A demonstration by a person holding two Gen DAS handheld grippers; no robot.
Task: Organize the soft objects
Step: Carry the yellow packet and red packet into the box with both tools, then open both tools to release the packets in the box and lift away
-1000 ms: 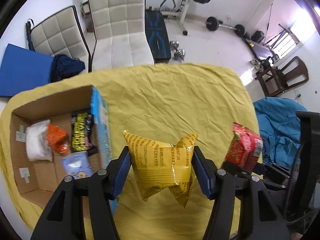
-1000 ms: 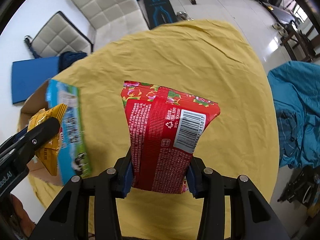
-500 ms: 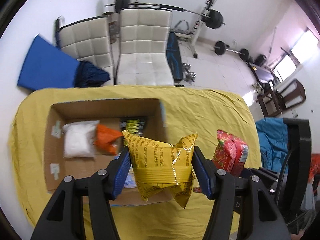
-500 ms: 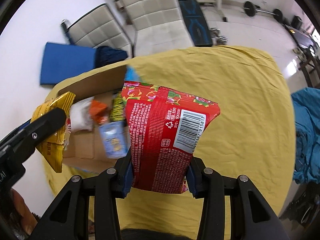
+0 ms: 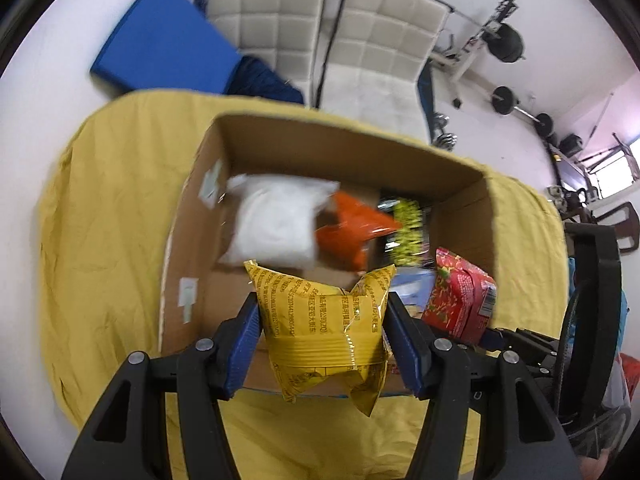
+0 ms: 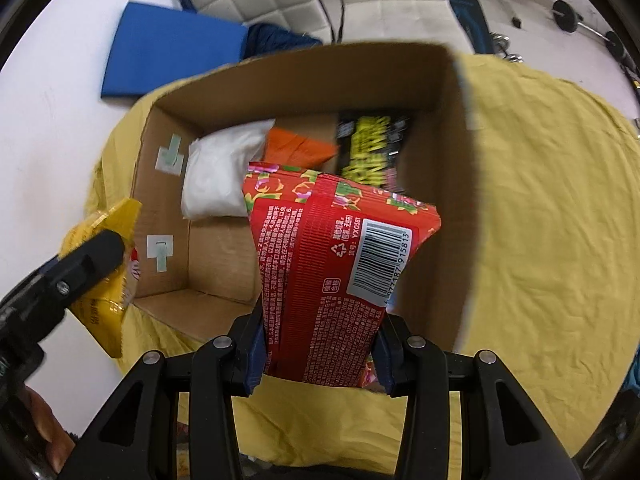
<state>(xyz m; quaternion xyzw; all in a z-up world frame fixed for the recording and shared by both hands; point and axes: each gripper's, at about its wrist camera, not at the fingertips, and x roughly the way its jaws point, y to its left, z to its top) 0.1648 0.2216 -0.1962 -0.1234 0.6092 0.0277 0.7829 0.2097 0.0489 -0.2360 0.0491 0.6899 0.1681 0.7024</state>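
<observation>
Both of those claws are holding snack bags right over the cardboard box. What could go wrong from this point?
The yellow packet and the red packet hang close together, so the left gripper and right gripper could bump each other when lowering into the cardboard box.

The white bag, orange packet and black-and-yellow packet already fill the far end, so a drop there may pile up or crush them.

A packet released too near the box wall might land on the yellow cloth.

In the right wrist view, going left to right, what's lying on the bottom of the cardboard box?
white pouch → orange packet → black packet with yellow lettering
</observation>
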